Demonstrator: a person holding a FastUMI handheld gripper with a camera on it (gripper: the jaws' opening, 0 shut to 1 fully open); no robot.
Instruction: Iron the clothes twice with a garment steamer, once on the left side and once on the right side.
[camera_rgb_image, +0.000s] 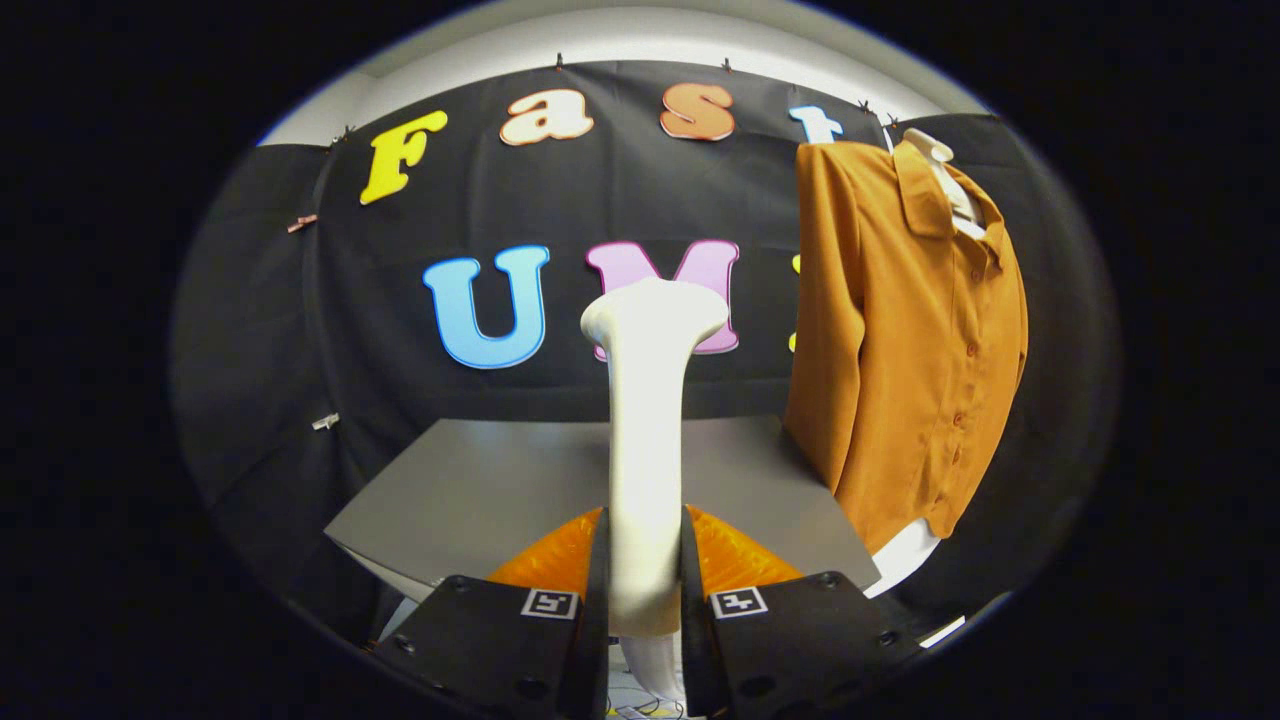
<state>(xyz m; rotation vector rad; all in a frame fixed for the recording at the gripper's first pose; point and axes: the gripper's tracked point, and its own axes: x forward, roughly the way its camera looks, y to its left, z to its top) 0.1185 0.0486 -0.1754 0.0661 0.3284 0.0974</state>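
The gripper (645, 570) is holding the garment steamer (648, 420) upright, with both fingers closing on the lower part of its white handle from either side, so the pickup looks done. The steamer's flared head is rising straight ahead of the fingers, above the grey table (480, 490), and it is not touching any cloth. The shirt (905, 330), a rust-orange button-up, is hanging on a hanger beyond the table's far right corner, well ahead of the fingers and off to their right, its hem dropping just past the table's right edge. A clear gap is separating the steamer head from the nearest sleeve. Judging from this, neither pass is being made at this moment: the steamer is yet to be carried across to the shirt, and whether either the left-side or the right-side stroke has been done is something the fabric is not revealing
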